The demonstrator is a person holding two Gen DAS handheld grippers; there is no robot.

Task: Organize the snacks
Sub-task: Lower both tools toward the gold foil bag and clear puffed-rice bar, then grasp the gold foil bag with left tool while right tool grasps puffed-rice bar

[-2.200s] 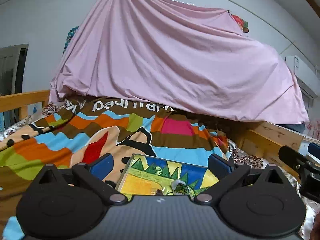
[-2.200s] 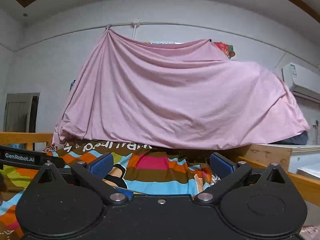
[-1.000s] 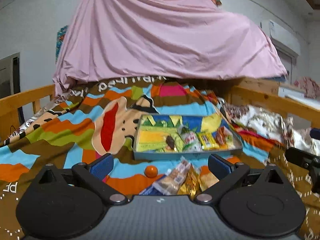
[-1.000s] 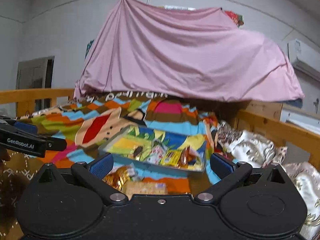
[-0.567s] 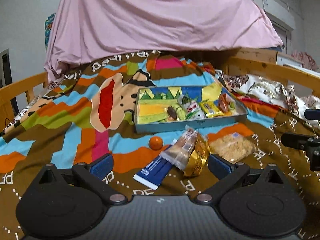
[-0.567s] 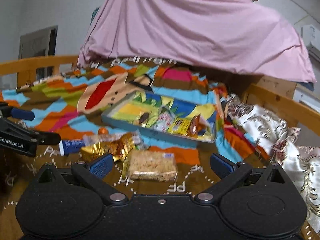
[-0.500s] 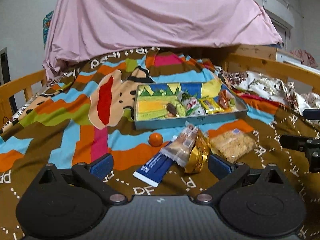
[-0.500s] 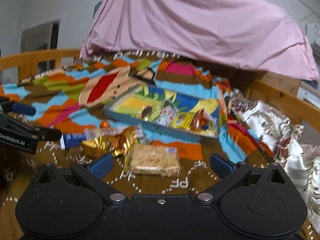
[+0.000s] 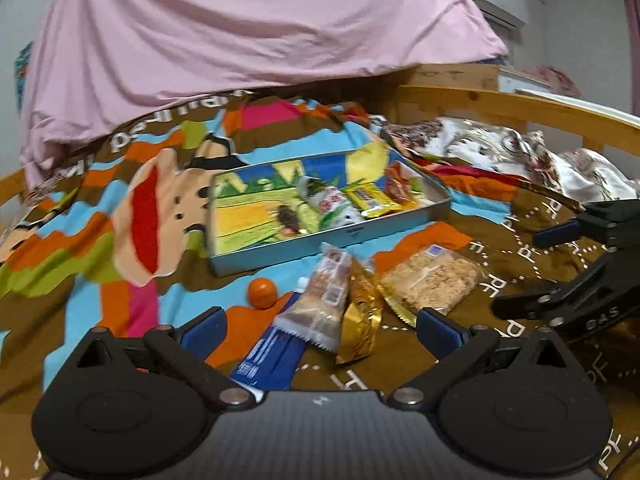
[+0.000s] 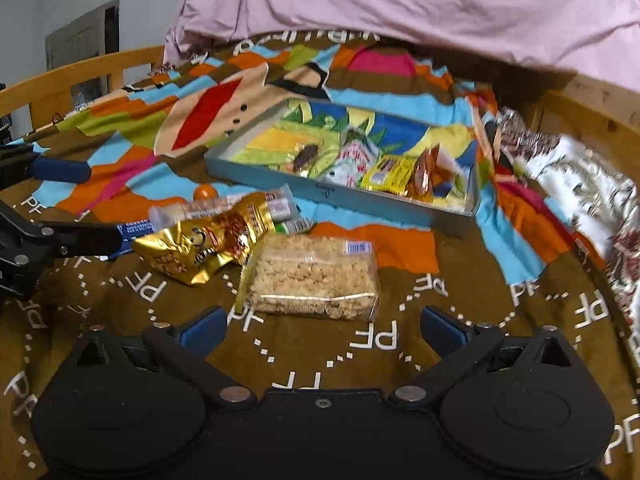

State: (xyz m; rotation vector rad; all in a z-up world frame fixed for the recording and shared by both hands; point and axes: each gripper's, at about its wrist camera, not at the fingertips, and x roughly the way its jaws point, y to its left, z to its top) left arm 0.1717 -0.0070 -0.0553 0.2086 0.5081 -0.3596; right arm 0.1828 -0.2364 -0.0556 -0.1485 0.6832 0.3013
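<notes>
A metal tray (image 9: 332, 240) (image 10: 332, 192) with a colourful bottom lies on the striped blanket and holds several snack packets. In front of it lie a clear pack of puffed rice cake (image 10: 316, 276) (image 9: 430, 282), a gold foil bag (image 10: 208, 246) (image 9: 360, 320), a clear wafer bar (image 9: 322, 304) (image 10: 224, 208), a blue packet (image 9: 272, 356) and a small orange ball (image 9: 263, 293) (image 10: 205, 191). My left gripper (image 9: 320, 326) is open and empty above the wafer bar and blue packet. My right gripper (image 10: 322, 326) is open and empty just before the rice cake.
A wooden bed rail (image 9: 520, 104) (image 10: 60, 80) runs around the blanket. A pink sheet (image 9: 240, 28) hangs behind. A floral quilt (image 10: 580, 176) is bunched at the right. Each gripper shows in the other's view, at its edge.
Both grippers have tilted down from the pink sheet and moved forward and lower toward the snacks. The snacks now look larger and nearer. Both stay open.
</notes>
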